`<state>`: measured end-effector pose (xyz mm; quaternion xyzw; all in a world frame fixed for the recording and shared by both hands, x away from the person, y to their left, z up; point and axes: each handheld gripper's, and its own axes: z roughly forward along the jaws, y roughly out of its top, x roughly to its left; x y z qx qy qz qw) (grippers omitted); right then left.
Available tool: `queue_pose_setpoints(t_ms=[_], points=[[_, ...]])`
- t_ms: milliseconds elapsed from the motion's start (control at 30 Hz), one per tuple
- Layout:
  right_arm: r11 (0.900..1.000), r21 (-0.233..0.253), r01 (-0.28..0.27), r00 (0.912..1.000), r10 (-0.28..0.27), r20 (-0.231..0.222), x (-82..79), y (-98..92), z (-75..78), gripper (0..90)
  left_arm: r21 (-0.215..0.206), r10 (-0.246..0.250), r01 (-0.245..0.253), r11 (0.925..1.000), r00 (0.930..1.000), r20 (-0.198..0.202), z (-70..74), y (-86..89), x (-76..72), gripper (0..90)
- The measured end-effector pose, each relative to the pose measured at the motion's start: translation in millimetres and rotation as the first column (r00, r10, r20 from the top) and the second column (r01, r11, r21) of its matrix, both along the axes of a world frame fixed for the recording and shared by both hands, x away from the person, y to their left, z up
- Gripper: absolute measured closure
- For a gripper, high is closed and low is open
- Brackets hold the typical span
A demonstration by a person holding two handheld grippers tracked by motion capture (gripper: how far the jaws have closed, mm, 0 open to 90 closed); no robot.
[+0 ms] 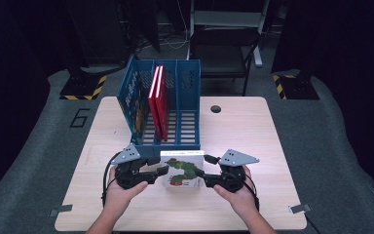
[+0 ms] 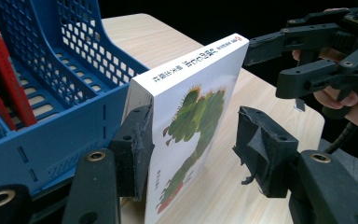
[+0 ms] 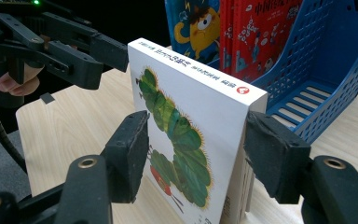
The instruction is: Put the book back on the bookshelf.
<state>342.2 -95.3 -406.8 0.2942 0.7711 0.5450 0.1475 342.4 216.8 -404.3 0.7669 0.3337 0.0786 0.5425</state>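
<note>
While the book stands upright on its lower edge, these points hold, left to right:

Left claw (image 1: 161, 170): jaws parted wider than the book's thickness. In the left gripper view one pad seems to touch the back cover beside the rack; the other stands off the front cover. It straddles the book without clamping it.

Caterpillar book (image 1: 183, 168): at the table's (image 1: 272, 146) near middle, between the two claws, just in front of the blue file rack (image 1: 187, 141), cover facing the person.

Handling: likely a stiff, thick board-type book, fairly light; the glossy cover looks slippery. Best held by squeezing front and back covers near a side edge, pads flat.

Right claw (image 1: 205, 174): also agape around the book's opposite edge. In the right gripper view both pads sit apart from the covers; no grip yet.

Rack contents: a red book (image 1: 158, 102) and a blue picture book (image 1: 135, 100) stand in the left slots; the right slots look free.
</note>
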Motion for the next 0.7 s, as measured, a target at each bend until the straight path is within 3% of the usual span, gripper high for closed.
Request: queue_pose_setpoints(t_ms=[267,433,600,700], points=[[0.999,-0.027,-0.041,0.9983,0.039,-0.043,-0.6,1.4,-11.9,44.7,0.019,-0.023,0.024,0.9995,0.9984,-0.052,-13.9,-6.9,-1.2,48.6],[0.996,-0.075,-0.055,0.9970,0.051,-0.059,1.0,3.7,-22.4,44.7,0.032,-0.022,0.023,0.9992,0.9988,-0.044,-15.1,-3.5,-0.6,49.7],[0.995,-0.078,-0.067,0.9943,0.060,-0.088,3.8,4.0,-29.5,50.0,0.061,0.038,-0.036,0.9975,0.9988,-0.031,-14.9,4.5,0.9,47.9],[0.994,-0.086,-0.061,0.9947,0.053,-0.088,3.7,2.9,-30.0,54.2,0.060,0.043,-0.042,0.9973,0.9989,-0.016,-11.8,6.3,2.5,42.7]])
